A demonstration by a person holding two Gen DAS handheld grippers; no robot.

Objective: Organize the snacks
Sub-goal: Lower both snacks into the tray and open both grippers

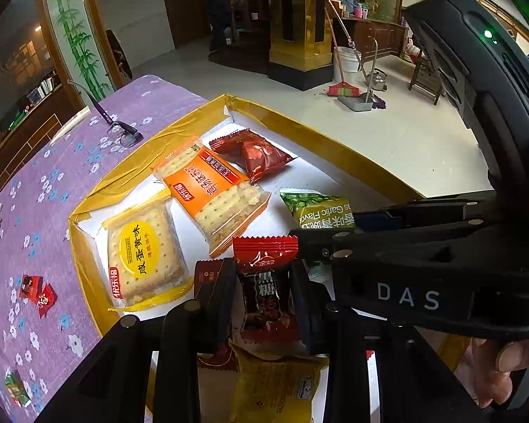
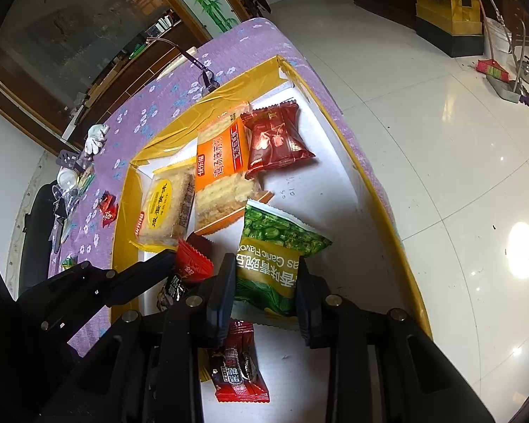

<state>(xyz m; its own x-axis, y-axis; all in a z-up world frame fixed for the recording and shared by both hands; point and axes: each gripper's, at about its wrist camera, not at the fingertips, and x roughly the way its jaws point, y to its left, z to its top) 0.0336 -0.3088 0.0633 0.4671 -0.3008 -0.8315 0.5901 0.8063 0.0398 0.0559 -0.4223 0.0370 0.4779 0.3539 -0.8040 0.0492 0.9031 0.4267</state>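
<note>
A: You're over the purple flowered tablecloth (image 1: 35,211); the shallow yellow-rimmed white cardboard tray (image 1: 88,275) already holds two cracker packs, an orange one (image 1: 211,190) and a yellow-label one (image 1: 144,264), plus a dark red pouch (image 1: 261,157).

B: And my grippers?

A: Your left gripper (image 1: 264,303) clamps a red-and-black brown-sugar candy (image 1: 266,282); your right gripper (image 2: 266,296) pinches the green garlic pea packet (image 2: 278,257), both above the tray. Two small red candies (image 1: 37,290) on the cloth are left.

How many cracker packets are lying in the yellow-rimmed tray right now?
2. The yellow-label cracker packet lies near the tray's left wall; the orange cracker packet lies beside it, toward the middle. More could be hidden under the tongs at the near edge.
</note>
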